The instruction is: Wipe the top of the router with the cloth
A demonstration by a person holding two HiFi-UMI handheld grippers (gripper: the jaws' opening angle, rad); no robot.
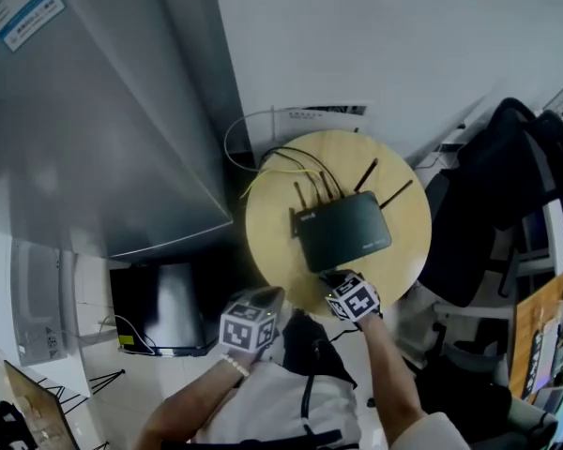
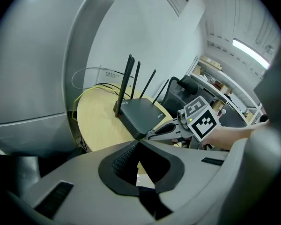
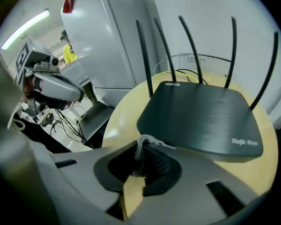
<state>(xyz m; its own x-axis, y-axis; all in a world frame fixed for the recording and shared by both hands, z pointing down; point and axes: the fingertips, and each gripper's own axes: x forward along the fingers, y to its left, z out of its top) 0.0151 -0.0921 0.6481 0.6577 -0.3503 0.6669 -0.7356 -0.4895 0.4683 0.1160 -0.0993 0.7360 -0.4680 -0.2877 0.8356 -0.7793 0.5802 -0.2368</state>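
Observation:
A black router [image 1: 342, 231] with several upright antennas lies on a round wooden table [image 1: 267, 232]. My right gripper [image 1: 338, 279] is at the router's near edge, shut on a small frayed white cloth [image 3: 143, 142] that pokes out between its jaws just short of the router [image 3: 201, 116]. Only that bit of cloth shows. My left gripper [image 1: 272, 296] hangs off the table's near-left rim, shut with nothing in it [image 2: 138, 143]. From there the router [image 2: 140, 114] and the right gripper [image 2: 164, 130] lie ahead.
A tall grey cabinet [image 1: 94, 111] stands to the left of the table. Yellow and black cables [image 1: 281, 162] run off the table's back to the white wall. A black chair with a bag [image 1: 488, 195] crowds the right side. A dark bin [image 1: 164, 307] sits below left.

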